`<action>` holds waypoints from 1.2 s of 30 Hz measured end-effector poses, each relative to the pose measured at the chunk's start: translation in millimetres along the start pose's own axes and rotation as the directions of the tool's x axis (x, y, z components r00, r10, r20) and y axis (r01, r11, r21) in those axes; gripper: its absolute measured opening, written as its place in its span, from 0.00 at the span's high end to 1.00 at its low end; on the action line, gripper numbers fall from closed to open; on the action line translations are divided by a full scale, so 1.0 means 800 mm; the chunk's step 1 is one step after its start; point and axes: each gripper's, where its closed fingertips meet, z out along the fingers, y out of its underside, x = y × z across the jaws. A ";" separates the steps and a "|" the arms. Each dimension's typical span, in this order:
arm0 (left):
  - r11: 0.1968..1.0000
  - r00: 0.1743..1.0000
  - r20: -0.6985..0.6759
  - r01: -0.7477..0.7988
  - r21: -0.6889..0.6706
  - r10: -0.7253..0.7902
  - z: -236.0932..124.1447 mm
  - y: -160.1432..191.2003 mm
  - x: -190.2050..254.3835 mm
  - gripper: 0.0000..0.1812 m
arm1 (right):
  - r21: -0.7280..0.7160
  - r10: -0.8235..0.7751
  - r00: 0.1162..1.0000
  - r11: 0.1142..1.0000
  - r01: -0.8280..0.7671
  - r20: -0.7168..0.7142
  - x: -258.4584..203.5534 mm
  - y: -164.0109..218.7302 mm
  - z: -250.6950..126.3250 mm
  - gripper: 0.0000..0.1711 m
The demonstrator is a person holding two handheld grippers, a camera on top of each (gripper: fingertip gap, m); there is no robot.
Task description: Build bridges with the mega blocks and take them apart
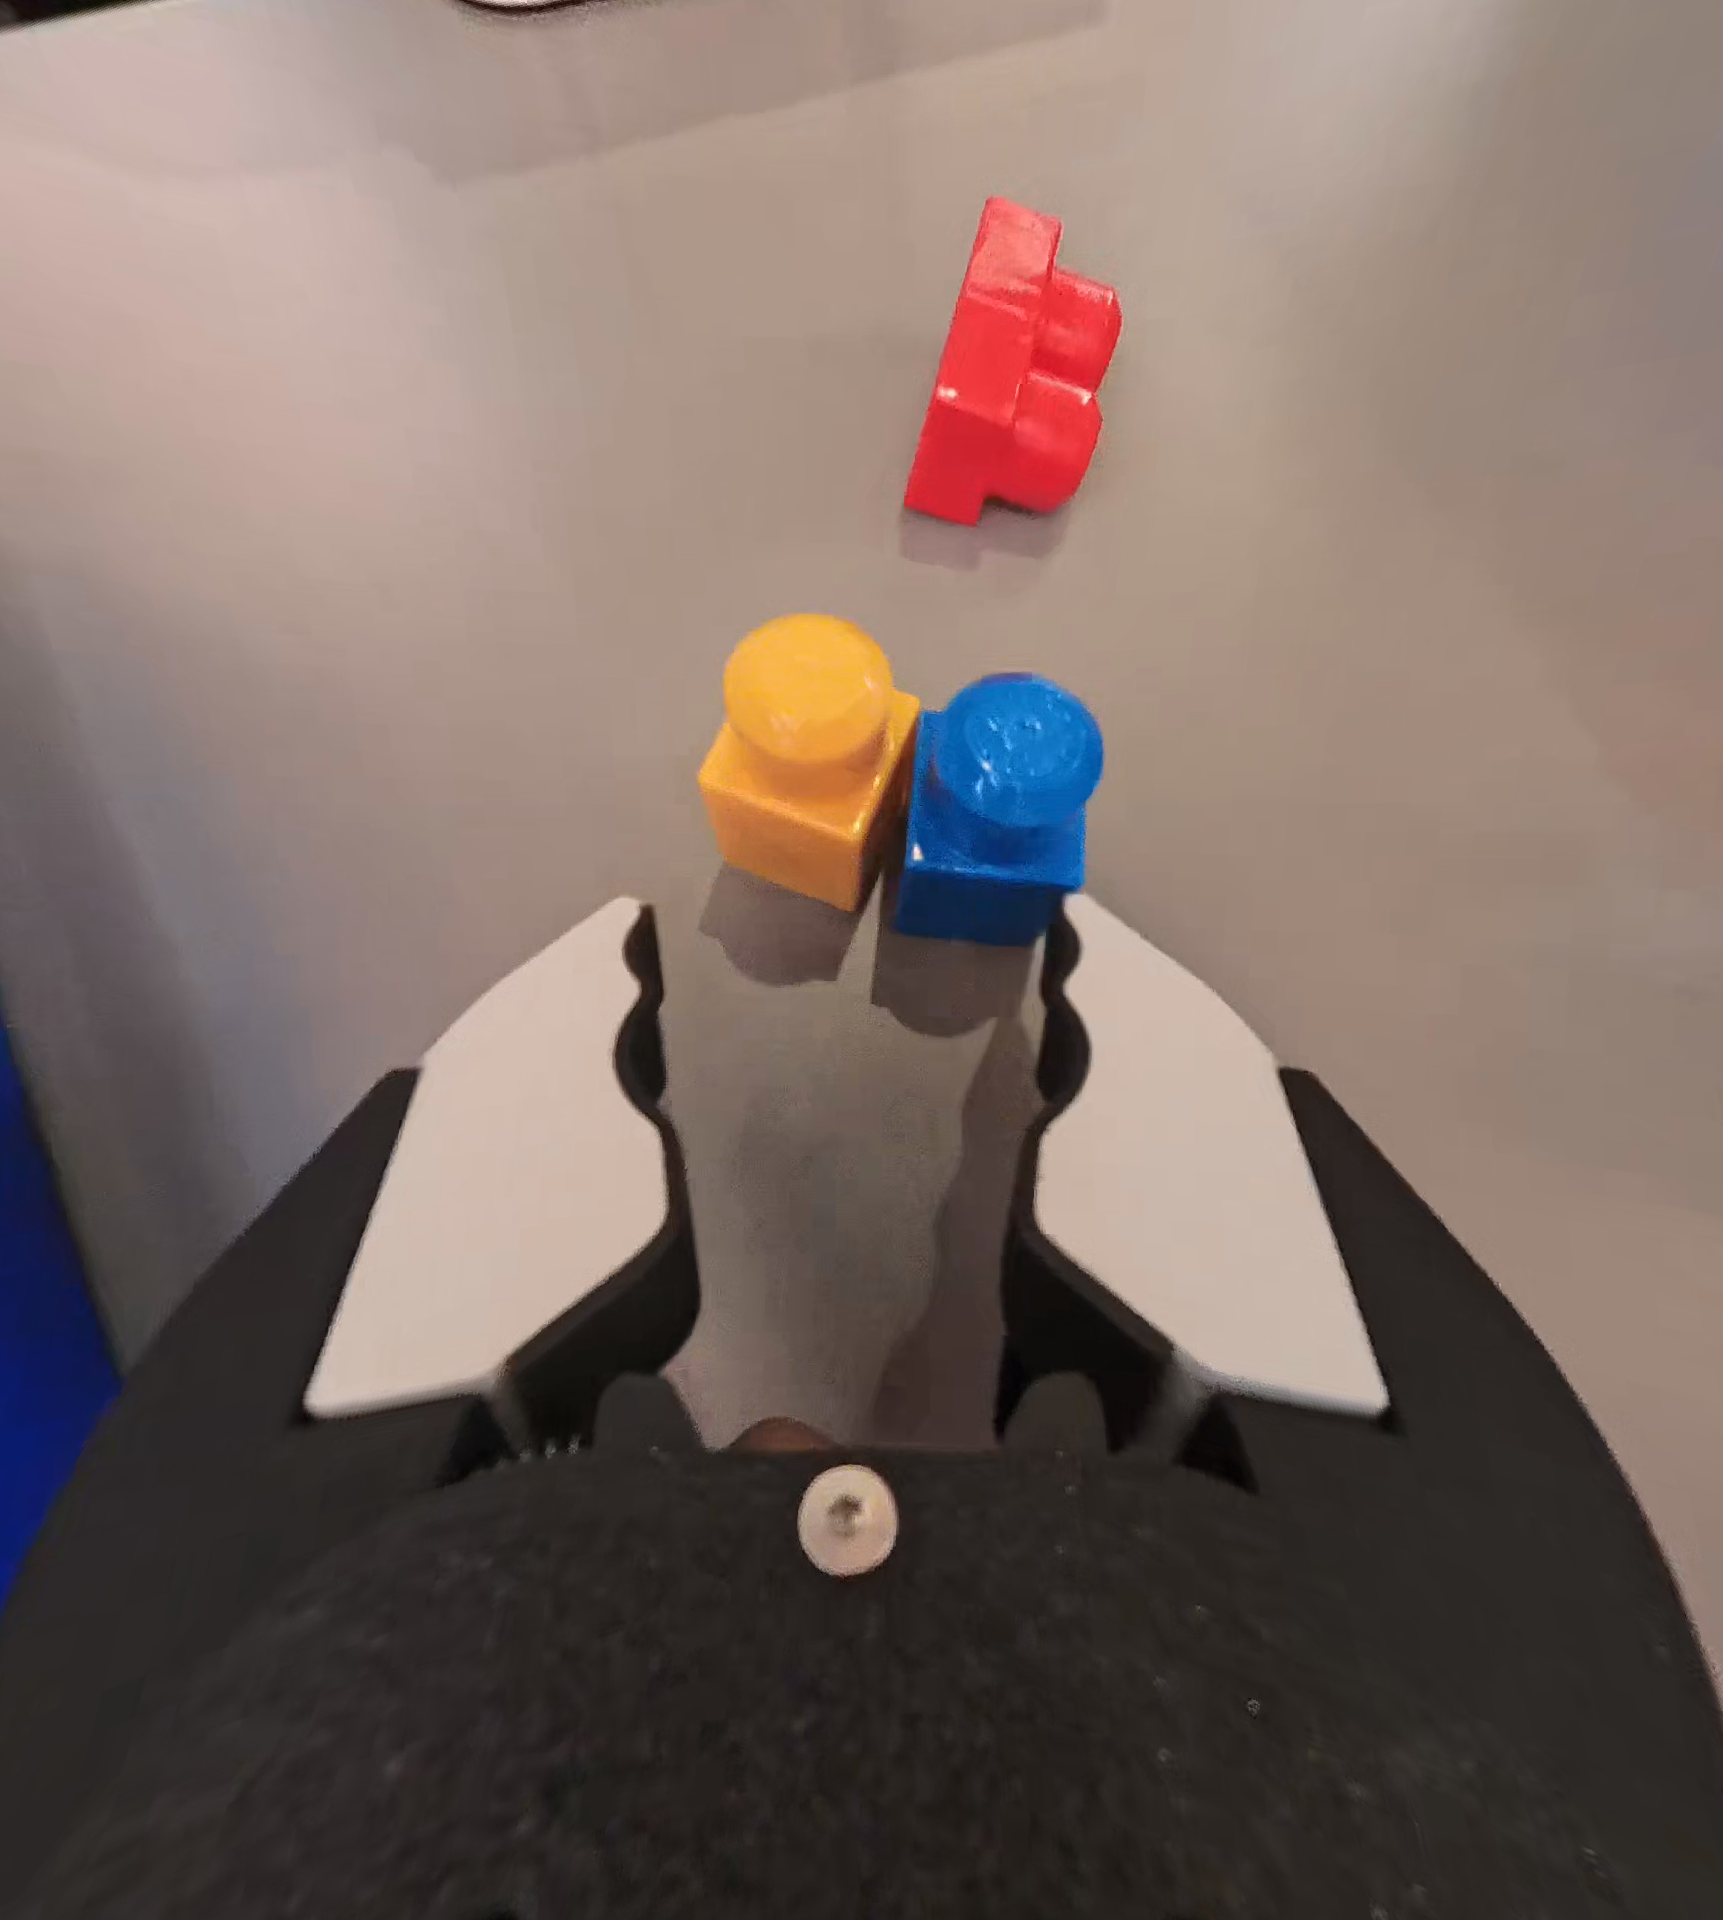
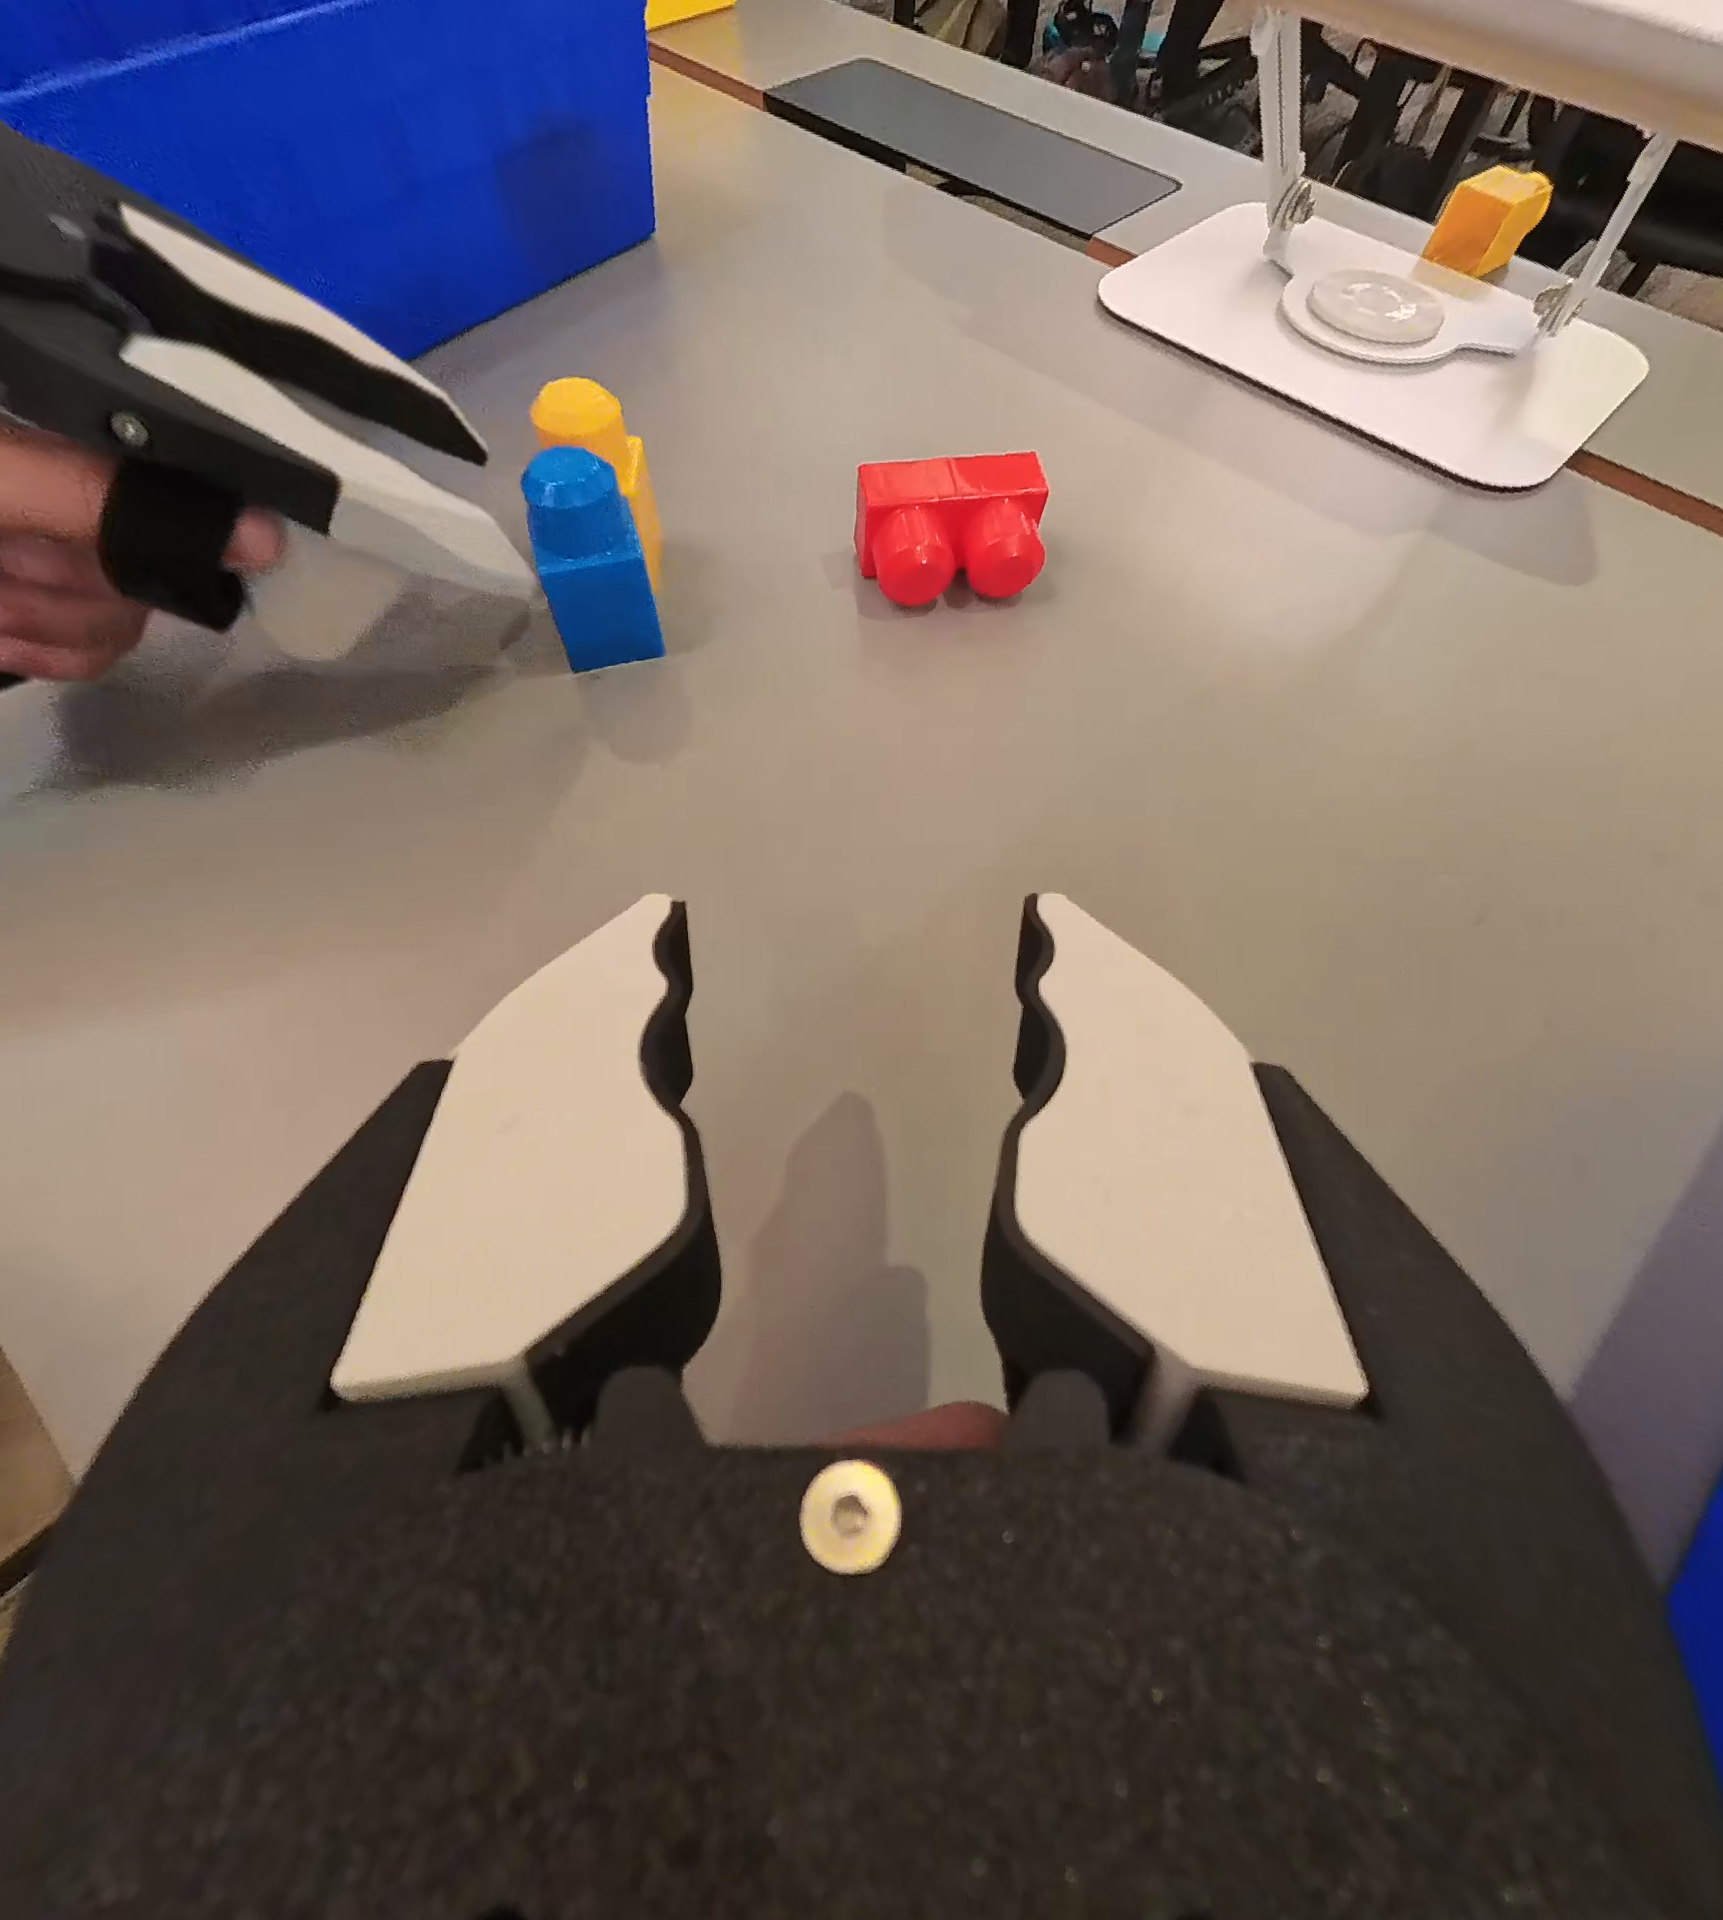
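With my left gripper (image 1: 852, 914) spread wide and holding nothing, its tips sit just short of the two single-stud blocks at twelve o'clock. The blue block (image 1: 992, 821) stands upright almost touching my right-hand fingertip; the yellow block (image 1: 805, 769) stands pressed against it on the eleven o'clock side. Beyond them, toward one o'clock, the red block (image 1: 1013, 364) lies tipped on its side, studs pointing away from the pair. My right gripper (image 2: 852, 914) is also open and empty, hanging well back over the bare grey table (image 2: 1252, 779), the red piece far ahead at twelve.

I judge these blocks light, rigid and glossy, so likely slick under the pads and apt to skid if nudged. I'd grip the flat side walls of the body, not the round stud. The red two-stud piece looks like the span; it needs righting first.
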 end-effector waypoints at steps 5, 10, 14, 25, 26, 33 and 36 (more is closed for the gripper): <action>1.000 0.998 -0.053 -0.023 0.001 0.023 -0.005 0.007 0.017 0.57 | 0.008 -0.006 1.000 1.000 0.006 -0.008 0.001 -0.004 -0.005 0.65; 0.998 0.997 -0.050 -0.060 0.018 0.061 -0.001 0.002 0.015 0.48 | 0.011 -0.006 1.000 1.000 0.006 -0.011 0.002 -0.005 -0.007 0.65; 0.999 1.000 0.000 -0.031 0.034 0.031 0.013 -0.010 0.011 0.45 | 0.010 -0.013 1.000 1.000 0.013 -0.010 -0.001 -0.006 -0.006 0.65; 0.998 0.998 -0.046 -0.046 -0.039 0.045 0.045 -0.009 0.003 0.42 | 0.013 -0.022 1.000 1.000 0.022 -0.017 -0.001 -0.009 -0.009 0.65; 0.997 0.997 -0.055 -0.052 -0.065 0.049 0.048 -0.006 0.003 0.42 | 0.012 -0.023 1.000 1.000 0.023 -0.016 -0.002 -0.008 -0.008 0.65; 0.987 0.992 -0.072 -0.113 -0.115 0.105 0.059 -0.003 0.009 0.42 | 0.012 -0.019 1.000 1.000 0.019 -0.017 0.000 -0.007 -0.009 0.65; 0.986 0.991 -0.063 -0.121 -0.118 0.114 0.060 -0.003 0.009 0.46 | 0.013 -0.016 1.000 1.000 0.016 -0.020 0.003 -0.007 -0.009 0.65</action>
